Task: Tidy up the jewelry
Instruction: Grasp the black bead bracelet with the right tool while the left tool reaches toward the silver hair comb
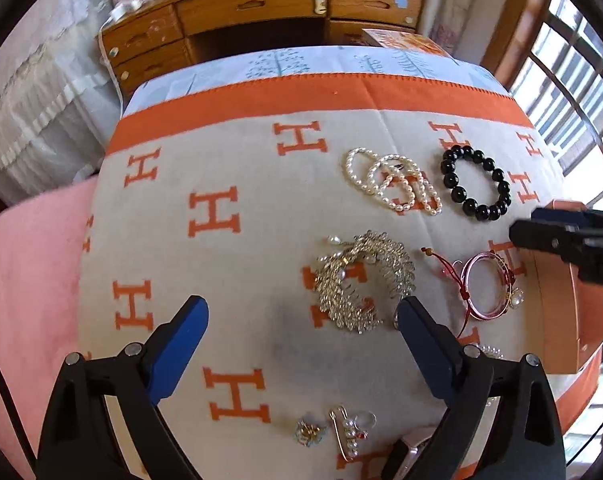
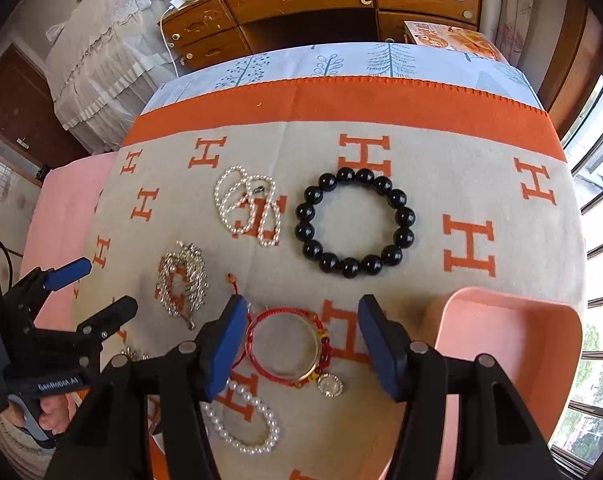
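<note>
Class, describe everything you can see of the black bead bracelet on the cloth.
The black bead bracelet is a closed ring of large, round, glossy black beads, looking like polished stone or glass, strung tightly bead to bead. It lies flat on the cream cloth with orange H letters, partly over one H. The tangled pearl strand lies close beside it; whether they touch is unclear. No gripper touches it; the right gripper is open nearer the camera, over the red bangle.

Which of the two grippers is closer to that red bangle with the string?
The right. The right gripper hangs open directly over the red bangle, fingers on either side. The left gripper is open further left, nearer the sparkly silver piece.
</note>
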